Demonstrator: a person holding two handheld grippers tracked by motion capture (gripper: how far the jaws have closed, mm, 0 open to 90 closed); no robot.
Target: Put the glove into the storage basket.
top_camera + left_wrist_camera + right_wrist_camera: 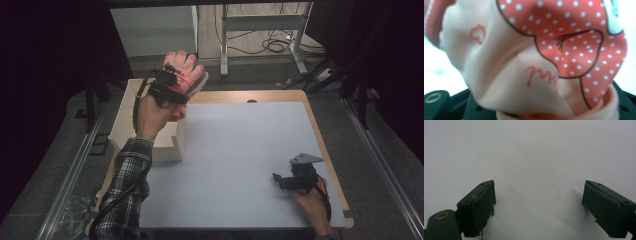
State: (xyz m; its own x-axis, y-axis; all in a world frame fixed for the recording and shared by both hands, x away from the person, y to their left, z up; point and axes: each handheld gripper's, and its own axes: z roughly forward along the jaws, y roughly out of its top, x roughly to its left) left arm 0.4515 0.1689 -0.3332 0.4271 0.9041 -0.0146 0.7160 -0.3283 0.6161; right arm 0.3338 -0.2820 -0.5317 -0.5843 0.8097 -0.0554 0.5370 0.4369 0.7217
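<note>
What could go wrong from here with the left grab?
1. The left gripper holds the pink spotted cloth by a bunched fold, lifted above the white box; a thin pinch may slip.
2. Cloth covers the left gripper view, so placing it would be done half blind.
3. The right gripper rests open on the table, far from the cloth, so it could not catch a drop.

The high view looks forward and down over the whole worktop. The left gripper view sits tight against a pink glove, also seen in the high view. The right gripper view faces bare worktop close up.
</note>
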